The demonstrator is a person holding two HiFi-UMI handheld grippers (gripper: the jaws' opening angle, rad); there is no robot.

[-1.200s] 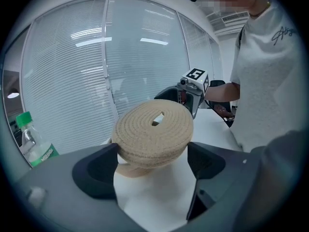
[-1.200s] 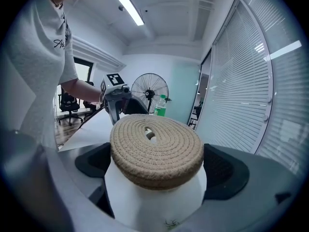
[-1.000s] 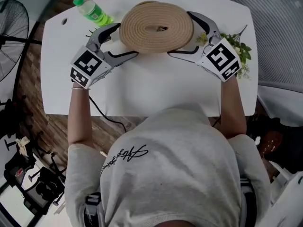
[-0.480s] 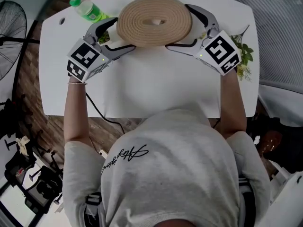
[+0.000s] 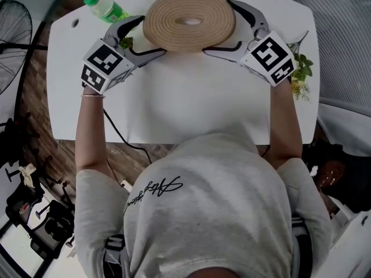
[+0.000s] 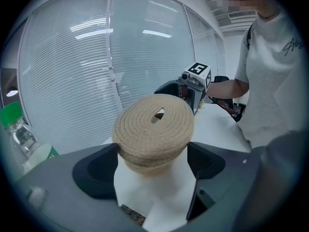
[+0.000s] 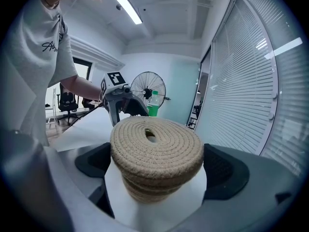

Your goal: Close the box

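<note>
The round coiled-rope lid (image 5: 189, 21) sits on the matching woven rope box (image 7: 145, 191), at the far middle of the white surface (image 5: 185, 109). The left claw (image 5: 152, 35) and the right claw (image 5: 219, 28) each clamp the lid's rim from opposite sides. Closing looks nearly done: what is left is seating the lid squarely and letting go. A green plastic bottle (image 5: 107, 7) stands left of the box, a leafy sprig (image 5: 300, 74) lies to its right, and slatted blinds hang beyond.

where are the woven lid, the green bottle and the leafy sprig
woven lid (image 5: 168, 28), head view, on its coiled top, left of the centre hole
green bottle (image 5: 111, 10), head view, on the bottle's body below the cap
leafy sprig (image 5: 302, 68), head view, on its green leaves
</note>
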